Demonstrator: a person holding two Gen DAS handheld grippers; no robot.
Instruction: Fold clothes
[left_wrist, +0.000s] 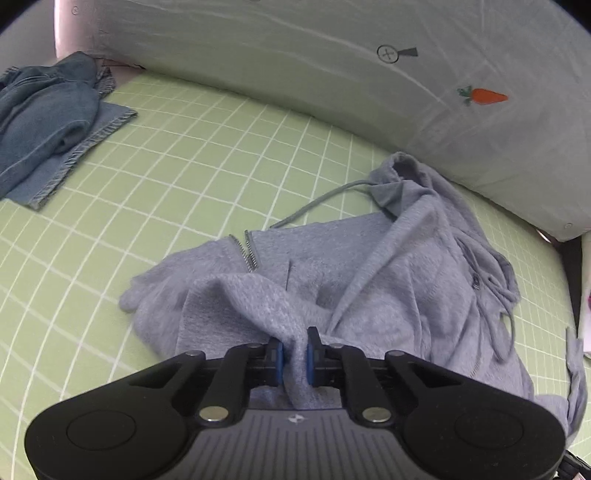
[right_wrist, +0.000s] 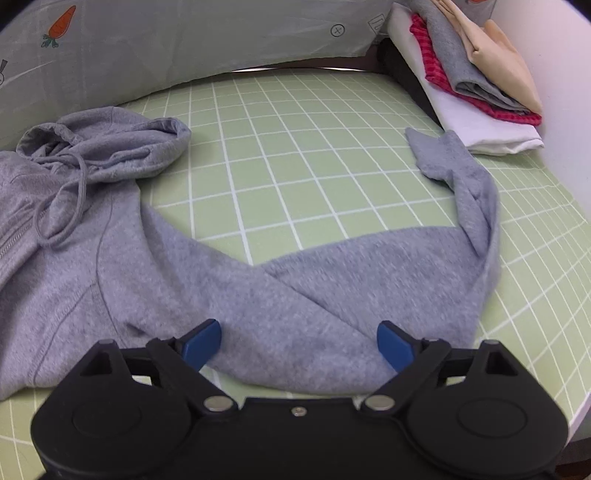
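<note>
Green gridded bed sheet (right_wrist: 295, 147): rumpled grey hoodie (right_wrist: 110, 258), unfolded; left hand-held gripper (left_wrist: 294, 360) pinches its fabric, right hand-held gripper (right_wrist: 297, 345) spread over sleeve (right_wrist: 461, 192).

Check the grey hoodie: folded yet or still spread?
Not folded. The grey hoodie lies rumpled, one sleeve stretched out across the green mat, hood bunched.

A green bed sheet (right_wrist: 295, 122) with white grid lines meets a pale pillow (left_wrist: 332, 74) printed with an orange carrot (left_wrist: 487, 96); white wall (right_wrist: 561, 74) at right.
</note>
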